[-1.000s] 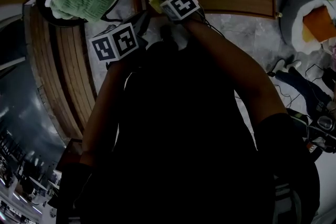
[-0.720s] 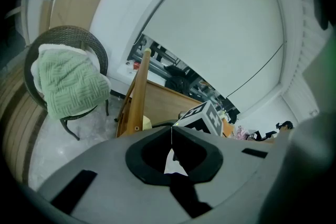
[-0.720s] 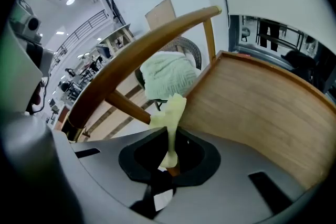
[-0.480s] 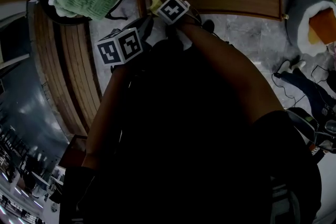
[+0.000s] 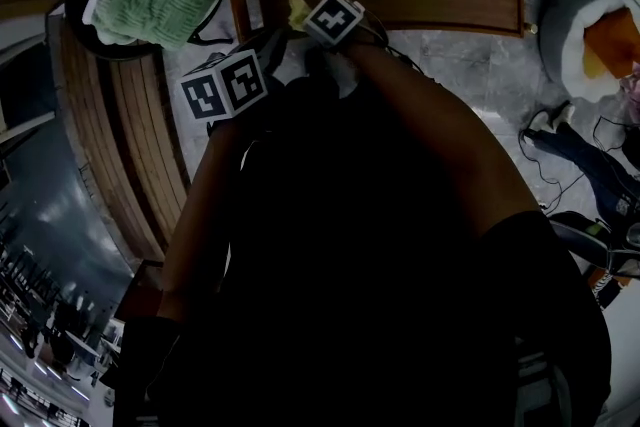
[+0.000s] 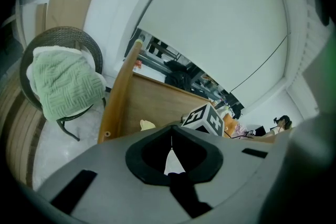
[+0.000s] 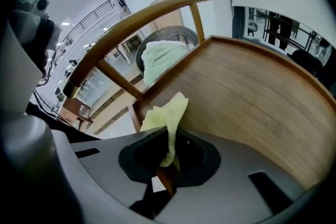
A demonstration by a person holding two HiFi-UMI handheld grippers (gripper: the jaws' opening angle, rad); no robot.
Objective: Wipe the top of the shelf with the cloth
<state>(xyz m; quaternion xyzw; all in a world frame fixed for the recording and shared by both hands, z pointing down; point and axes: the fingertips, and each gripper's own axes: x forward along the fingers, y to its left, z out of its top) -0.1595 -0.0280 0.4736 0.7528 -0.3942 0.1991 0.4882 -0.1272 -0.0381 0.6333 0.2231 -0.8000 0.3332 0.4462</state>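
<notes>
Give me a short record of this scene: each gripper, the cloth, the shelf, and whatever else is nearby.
right gripper: shut on the cloth
cloth: yellow, sticks up out of the jaws at the edge of the shelf top; contact unclear
left gripper: shut, nothing between its jaws, held beside the shelf
shelf top: brown wood with a curved edge
nearby: green towel lying on a round chair, left of the shelf

Shelf point(image 7: 252, 97) top: smooth, satin-finished wood with fine straight grain. A thin, soft yellow cloth point(image 7: 170, 113) sits in the matt grey plastic right hand-held gripper point(image 7: 168, 157). A ribbed green knitted towel point(image 6: 63, 84) covers a wicker chair point(image 6: 68, 30); the floor point(image 5: 470, 65) is pale veined stone.
</notes>
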